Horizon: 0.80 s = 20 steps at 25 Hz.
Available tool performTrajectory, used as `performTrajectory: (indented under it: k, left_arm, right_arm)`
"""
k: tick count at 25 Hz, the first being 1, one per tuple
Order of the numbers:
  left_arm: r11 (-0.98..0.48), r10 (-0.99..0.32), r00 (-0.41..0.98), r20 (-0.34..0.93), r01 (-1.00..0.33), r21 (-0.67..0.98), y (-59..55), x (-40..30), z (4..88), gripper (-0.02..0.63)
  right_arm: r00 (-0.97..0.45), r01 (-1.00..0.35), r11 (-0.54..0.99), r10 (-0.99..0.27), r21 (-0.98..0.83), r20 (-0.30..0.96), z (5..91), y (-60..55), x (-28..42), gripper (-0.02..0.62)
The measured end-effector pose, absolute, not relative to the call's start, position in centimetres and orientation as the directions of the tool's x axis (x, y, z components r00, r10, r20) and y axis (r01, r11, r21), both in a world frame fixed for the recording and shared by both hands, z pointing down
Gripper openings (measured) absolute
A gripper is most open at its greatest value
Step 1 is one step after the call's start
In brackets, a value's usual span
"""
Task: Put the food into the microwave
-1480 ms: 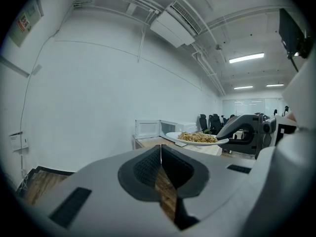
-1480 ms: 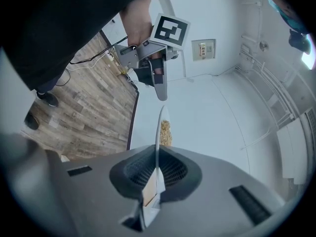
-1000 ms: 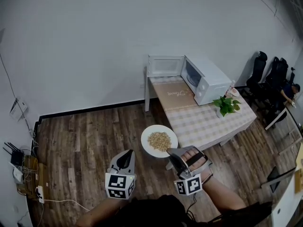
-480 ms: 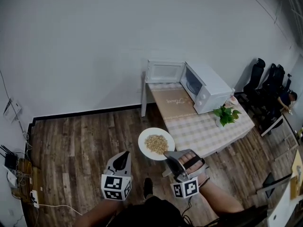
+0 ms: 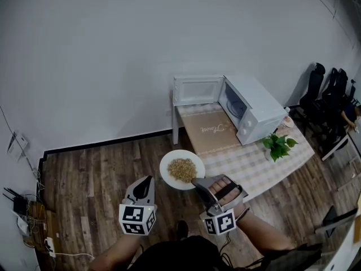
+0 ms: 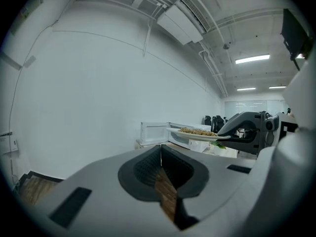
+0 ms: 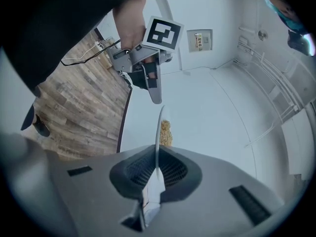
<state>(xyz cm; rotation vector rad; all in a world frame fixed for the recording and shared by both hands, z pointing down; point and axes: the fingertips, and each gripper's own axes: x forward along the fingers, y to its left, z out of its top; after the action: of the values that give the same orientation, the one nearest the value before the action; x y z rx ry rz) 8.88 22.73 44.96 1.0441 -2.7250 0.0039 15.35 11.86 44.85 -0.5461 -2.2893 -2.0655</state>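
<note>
Plate (image 5: 167, 164), round and white, with a central heap of tan, grainy food (image 5: 182, 170), held level in the air over the wooden floor (image 5: 96, 174), near the table (image 5: 248, 157). Right gripper (image 5: 197, 180) is clamped on the plate's near rim. Left gripper (image 5: 148, 179) has its jaws together on nothing. Microwave (image 5: 256, 109) stands on the table, with its door (image 5: 197, 90) swung open.

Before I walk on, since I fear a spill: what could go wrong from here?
The right gripper pinches the plate by one rim only, the left gripper shut and apart from it, so the plate could tilt and spill the food. The microwave door stands open; the plate might clip it going in.
</note>
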Motion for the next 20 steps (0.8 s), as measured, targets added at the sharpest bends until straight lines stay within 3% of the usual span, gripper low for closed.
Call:
performTrajectory:
  k: [20]
  left_arm:
    - [0.761, -0.627, -0.724, 0.287, -0.648, 0.028, 11.1, -3.8, 45.4, 0.009]
  right_arm:
    - [-0.915, 0.300, 0.082, 0.306, 0.950, 0.262, 45.8, 0.2, 4.2, 0.020]
